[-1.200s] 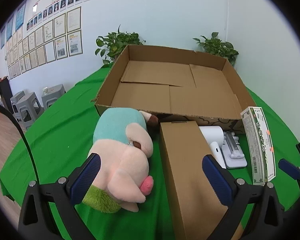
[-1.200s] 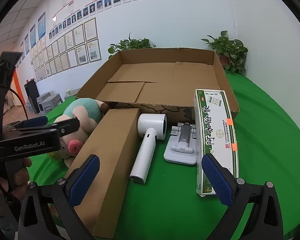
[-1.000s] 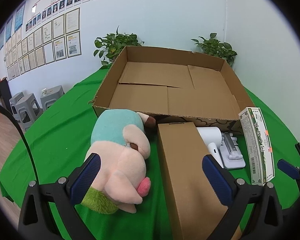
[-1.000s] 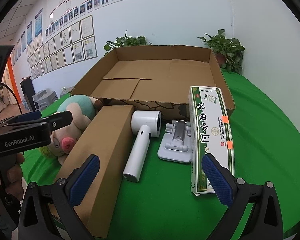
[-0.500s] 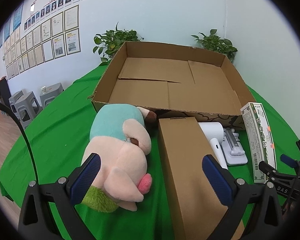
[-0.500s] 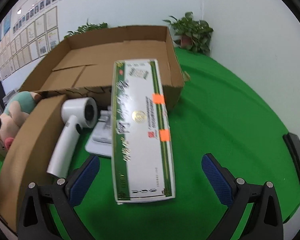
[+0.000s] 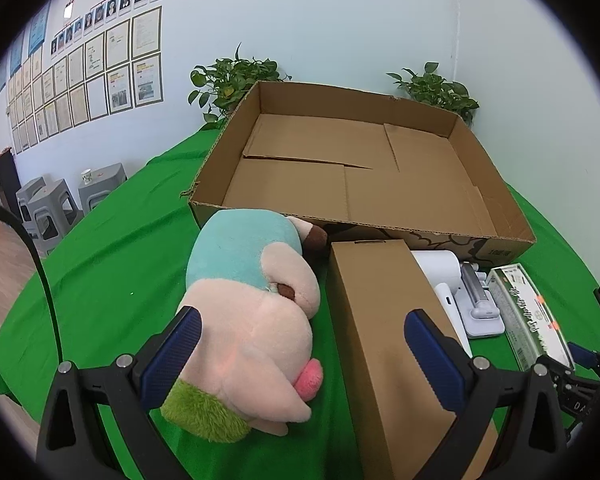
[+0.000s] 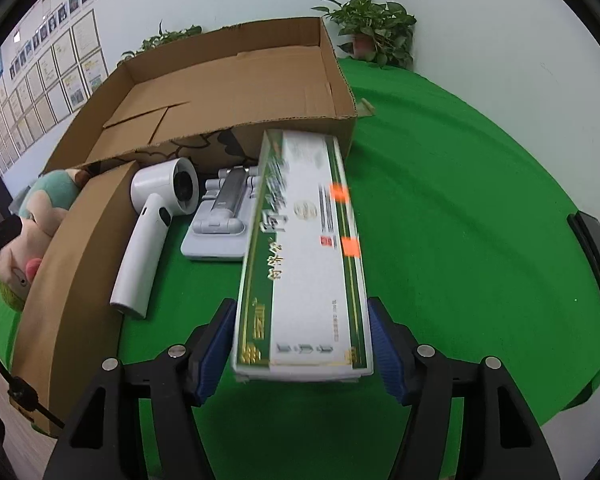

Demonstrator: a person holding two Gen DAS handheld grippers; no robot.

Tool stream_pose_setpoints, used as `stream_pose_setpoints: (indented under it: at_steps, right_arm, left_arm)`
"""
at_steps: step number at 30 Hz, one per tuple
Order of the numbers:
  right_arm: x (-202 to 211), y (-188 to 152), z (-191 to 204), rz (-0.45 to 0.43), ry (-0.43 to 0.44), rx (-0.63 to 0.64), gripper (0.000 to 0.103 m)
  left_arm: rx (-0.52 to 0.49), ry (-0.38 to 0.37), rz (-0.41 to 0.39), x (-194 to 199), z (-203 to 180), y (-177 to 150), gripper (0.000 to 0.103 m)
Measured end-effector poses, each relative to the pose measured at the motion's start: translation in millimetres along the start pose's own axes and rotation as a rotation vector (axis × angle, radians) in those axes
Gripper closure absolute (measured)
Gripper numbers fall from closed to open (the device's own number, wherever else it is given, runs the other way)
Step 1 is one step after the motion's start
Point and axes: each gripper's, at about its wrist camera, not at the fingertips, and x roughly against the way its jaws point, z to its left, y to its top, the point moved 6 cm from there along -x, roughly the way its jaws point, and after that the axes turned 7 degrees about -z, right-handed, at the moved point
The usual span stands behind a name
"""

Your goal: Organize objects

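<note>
A long green-and-white carton (image 8: 304,248) lies on the green cloth, its far end by the corner of the big open cardboard box (image 8: 340,80). My right gripper (image 8: 300,344) straddles the carton's near end. Its jaws are closing, and both blue pads touch the carton's sides. My left gripper (image 7: 302,356) hangs open over a pink-and-teal plush toy (image 7: 252,300) and a long brown box (image 7: 384,340), gripping neither. A white handheld blower (image 8: 152,220) and a white stand (image 8: 220,220) lie between the brown box and the carton (image 7: 528,312).
The big cardboard box (image 7: 380,232) holds nothing. Potted plants (image 7: 232,80) stand behind it against the wall. A black flat object (image 8: 596,256) lies near the table's right edge. Grey stools (image 7: 52,208) stand on the floor to the left.
The right gripper swung right and down onto the green-and-white carton, and its jaws narrowed from wide open to the carton's sides. The left gripper stayed nearly still.
</note>
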Motion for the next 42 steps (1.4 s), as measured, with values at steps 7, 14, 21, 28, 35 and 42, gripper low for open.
stream_pose_setpoints:
  at_steps: [7, 14, 21, 28, 35, 42]
  right_arm:
    - [16.9, 11.3, 10.2, -0.102, -0.004, 0.038, 0.000]
    - [34.9, 36.6, 27.9, -0.240, 0.047, 0.085, 0.000]
    - [52.0, 51.1, 47.6, -0.304, 0.148, 0.166, 0.000]
    - [69.5, 66.8, 92.3, -0.307, 0.436, 0.231, 0.000]
    - [115.9, 91.6, 171.6, -0.258, 0.877, 0.317, 0.000]
    - [114.0, 95.8, 248.2, -0.081, 1.027, 0.327, 0.000]
  left_arm:
    - [0.026, 0.020, -0.002, -1.7, 16.4, 4.2, 0.002]
    - [0.024, 0.035, 0.051, -12.6, 30.9, 2.8, 0.002]
    - [0.029, 0.033, 0.172, -20.7, 46.6, -9.3, 0.002]
    - [0.065, -0.063, 0.256, -24.6, 50.5, -33.1, 0.018]
    - [0.125, -0.135, 0.246, -16.4, 63.1, -37.2, 0.033]
    - [0.147, -0.101, 0.222, 8.5, 91.6, -36.5, 0.035]
